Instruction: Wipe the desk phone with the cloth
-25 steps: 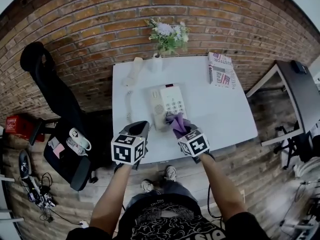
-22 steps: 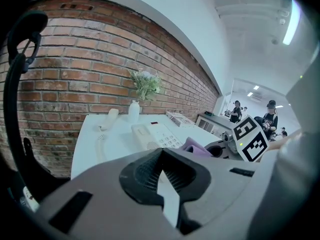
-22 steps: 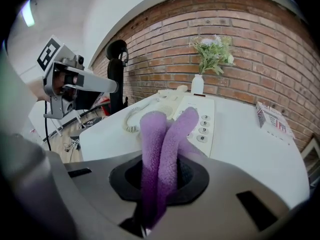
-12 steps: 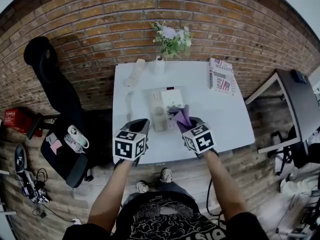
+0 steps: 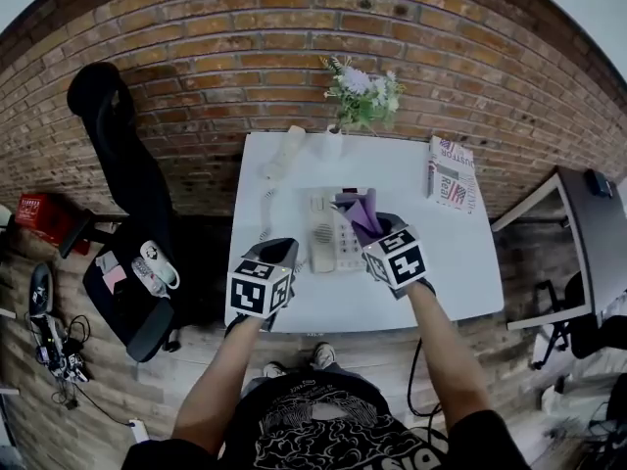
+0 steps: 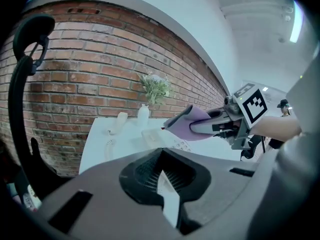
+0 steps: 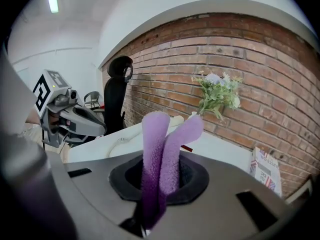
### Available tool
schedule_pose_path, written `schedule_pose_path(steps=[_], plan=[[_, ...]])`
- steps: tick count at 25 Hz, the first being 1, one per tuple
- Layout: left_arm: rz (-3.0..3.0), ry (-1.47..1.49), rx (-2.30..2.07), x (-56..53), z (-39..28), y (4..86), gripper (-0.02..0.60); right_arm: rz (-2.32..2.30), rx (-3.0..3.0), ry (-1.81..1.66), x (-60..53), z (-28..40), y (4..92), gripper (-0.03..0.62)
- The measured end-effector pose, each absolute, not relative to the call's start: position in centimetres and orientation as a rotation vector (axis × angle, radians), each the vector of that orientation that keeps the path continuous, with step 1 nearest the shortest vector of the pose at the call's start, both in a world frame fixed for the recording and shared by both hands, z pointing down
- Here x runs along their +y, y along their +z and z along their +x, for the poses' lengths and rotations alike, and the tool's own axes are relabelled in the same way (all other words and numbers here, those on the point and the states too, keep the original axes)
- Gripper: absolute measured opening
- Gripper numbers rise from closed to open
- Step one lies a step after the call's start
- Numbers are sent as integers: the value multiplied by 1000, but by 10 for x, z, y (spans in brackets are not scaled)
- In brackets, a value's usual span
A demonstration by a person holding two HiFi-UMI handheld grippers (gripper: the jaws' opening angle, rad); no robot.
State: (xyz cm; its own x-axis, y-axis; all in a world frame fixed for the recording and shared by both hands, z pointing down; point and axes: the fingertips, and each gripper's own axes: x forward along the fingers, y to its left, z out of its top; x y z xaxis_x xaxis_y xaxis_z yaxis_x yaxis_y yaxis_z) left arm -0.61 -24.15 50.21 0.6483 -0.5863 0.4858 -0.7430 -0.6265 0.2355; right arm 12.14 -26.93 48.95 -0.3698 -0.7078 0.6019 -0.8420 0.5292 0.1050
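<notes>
Right tool (image 5: 370,229) pinches the purple cloth (image 5: 359,212) over the desk phone (image 5: 331,246); left tool (image 5: 277,253) pressed together, nearby

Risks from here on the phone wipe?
1. The white desk phone is unheld. The left claw sits beside it, not on it, so the purple cloth in the right claw may shove it.
2. Its white handset lies off-hook by the white flower vase; a tugged coiled cord might drag it.

Folded purple cloth (image 5: 361,213) pinched in right tongs (image 5: 372,229), above white desk phone (image 5: 331,247); handset (image 5: 285,151) off cradle.
</notes>
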Motion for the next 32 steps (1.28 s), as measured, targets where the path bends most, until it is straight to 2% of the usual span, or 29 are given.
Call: schedule_pose_path(steps=[14,32], plan=[[2370,519,-1194,-260,-47,510,6,1075,-2175,156,-353,75,506,48],[2375,513,-1173,-266,-48,515,6,992,-2155,271,-328,55,556,48]])
